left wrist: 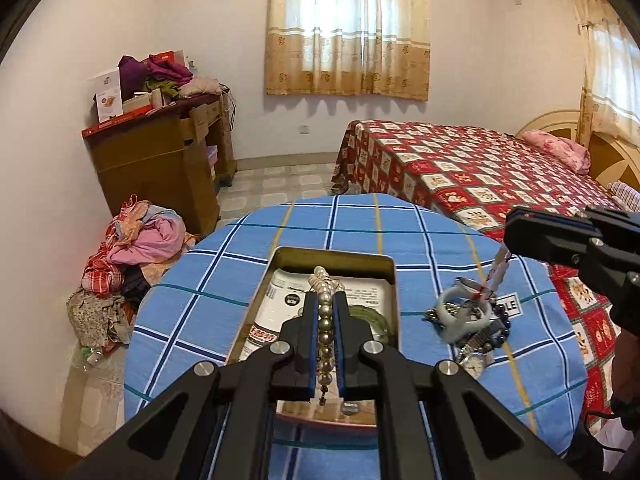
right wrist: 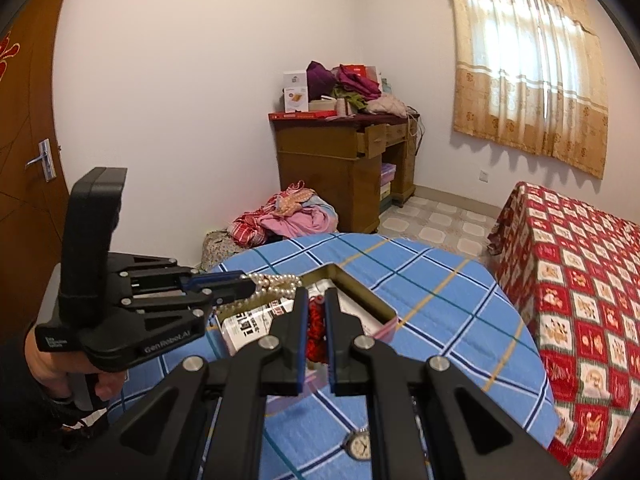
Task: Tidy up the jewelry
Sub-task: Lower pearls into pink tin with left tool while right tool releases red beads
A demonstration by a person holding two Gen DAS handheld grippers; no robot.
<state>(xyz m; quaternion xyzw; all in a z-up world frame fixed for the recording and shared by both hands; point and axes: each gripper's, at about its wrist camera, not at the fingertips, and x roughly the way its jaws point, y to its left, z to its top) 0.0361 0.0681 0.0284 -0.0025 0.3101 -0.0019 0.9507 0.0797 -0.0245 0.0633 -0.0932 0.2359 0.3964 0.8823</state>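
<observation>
You face a bedroom with plain white walls (left wrist: 200, 8) and a pale tiled floor (left wrist: 280, 184). Daylight glows through beige patterned curtains (left wrist: 348, 28) over the window. To your left a wooden desk (left wrist: 160, 160) carries boxes and clothes, with a heap of clothes (left wrist: 132, 248) on the floor just beside it. A bed (left wrist: 480, 172) under a red checked cover stands to the right, and a brown door (right wrist: 28, 160) shows in the right wrist view
</observation>
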